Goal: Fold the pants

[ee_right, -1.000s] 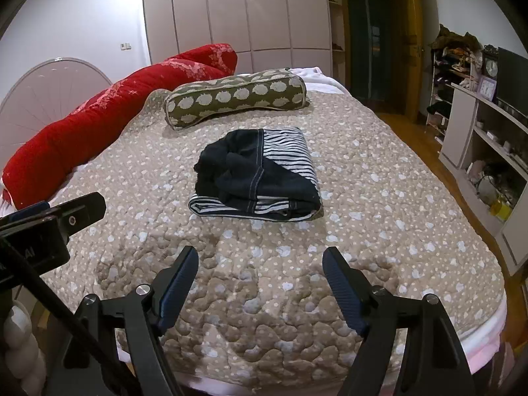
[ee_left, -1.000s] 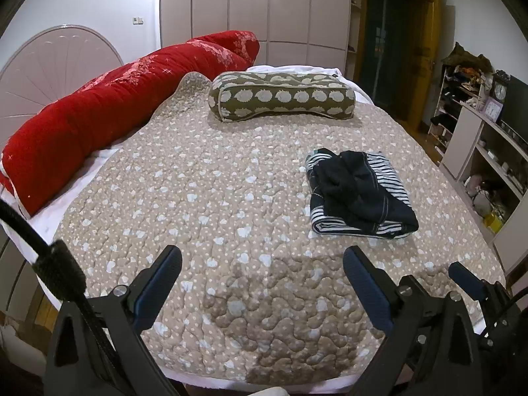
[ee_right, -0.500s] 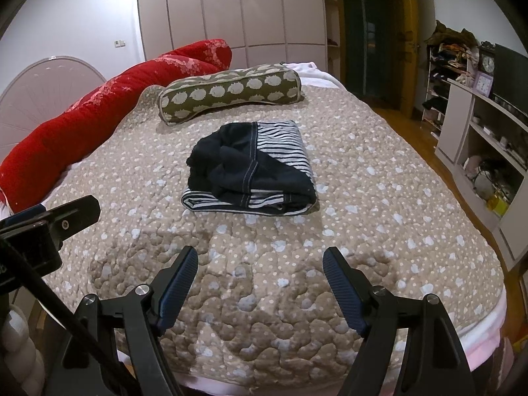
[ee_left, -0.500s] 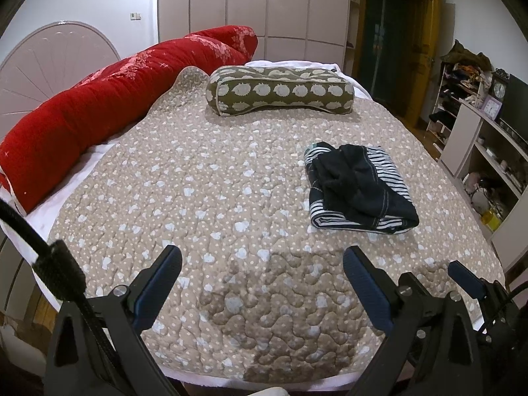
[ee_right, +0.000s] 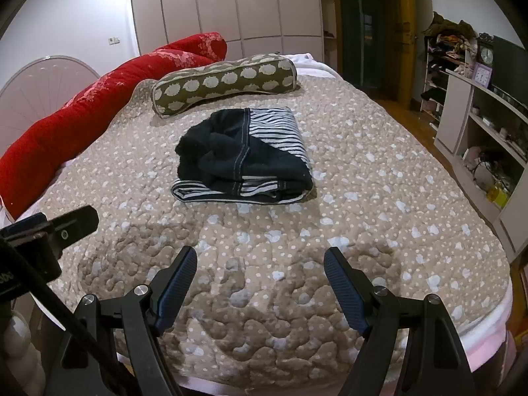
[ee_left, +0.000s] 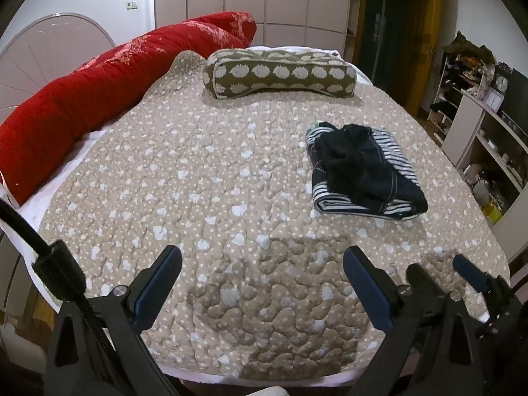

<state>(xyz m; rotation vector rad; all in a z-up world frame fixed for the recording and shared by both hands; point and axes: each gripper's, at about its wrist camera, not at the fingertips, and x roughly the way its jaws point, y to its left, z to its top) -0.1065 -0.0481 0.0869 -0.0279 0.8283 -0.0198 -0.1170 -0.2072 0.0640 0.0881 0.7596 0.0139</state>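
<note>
The pants (ee_right: 242,156) lie in a dark, bunched heap on top of a folded striped cloth (ee_right: 280,128). In the right wrist view they sit in the middle of the frame. In the left wrist view the pants (ee_left: 359,165) are at the right of the frame, on the striped cloth (ee_left: 397,158).

Both lie on a bed (ee_right: 379,198) with a brown spotted cover. A long green pillow (ee_right: 224,81) with pale spots lies behind them, near the top of the frame. A big red pillow (ee_right: 99,99) runs along the left side of the bed. Shelves (ee_right: 488,132) stand at the right edge.

The left gripper (ee_left: 262,259) is at the bottom of its frame, low over the near part of the bed. Its two blue fingers (ee_left: 158,283) are spread wide and hold nothing. The right gripper (ee_right: 260,259) is also at the bottom of its frame. Its fingers (ee_right: 176,283) are wide apart too, with nothing between them. Both grippers are well apart from the pants.
</note>
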